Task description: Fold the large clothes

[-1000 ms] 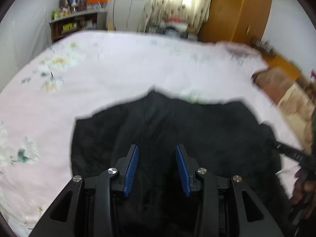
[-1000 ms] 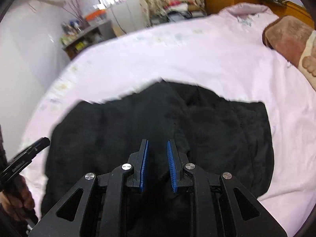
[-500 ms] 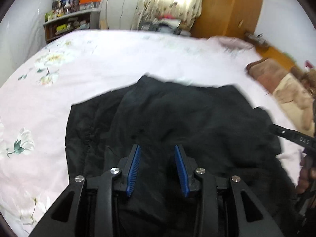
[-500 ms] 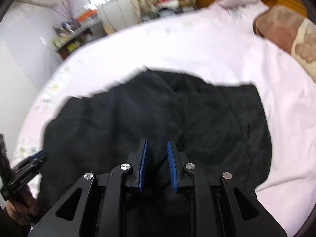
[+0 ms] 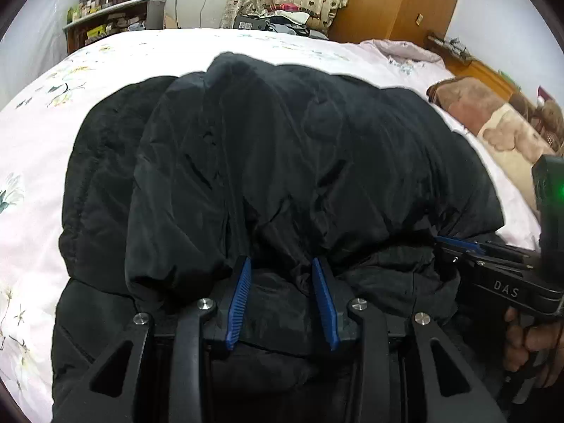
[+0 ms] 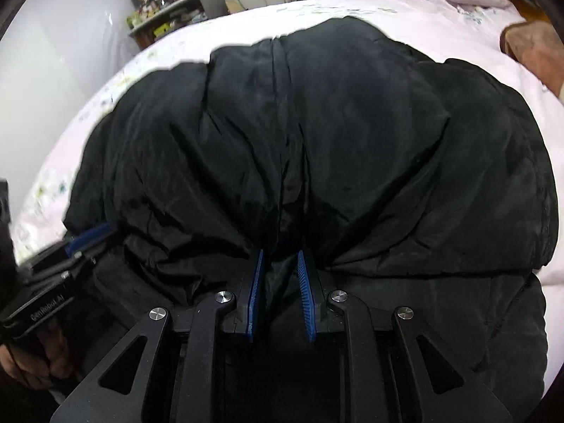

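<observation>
Jacket (image 5: 282, 162), black and padded, lies on the pink floral bedsheet (image 5: 35, 148), upper layer doubled over the lower part, fold edge bunched at the near side. Left gripper (image 5: 282, 271) clamps a thick wad of that folded edge between its blue pads. Right gripper (image 6: 280, 264) clamps a thinner pinch of the same edge, further along it. Each gripper shows at the side of the other's view, a hand (image 5: 528, 338) on its handle. Brown pillow (image 5: 493, 120) at right, cluttered shelf (image 5: 116, 17) at the far wall.
</observation>
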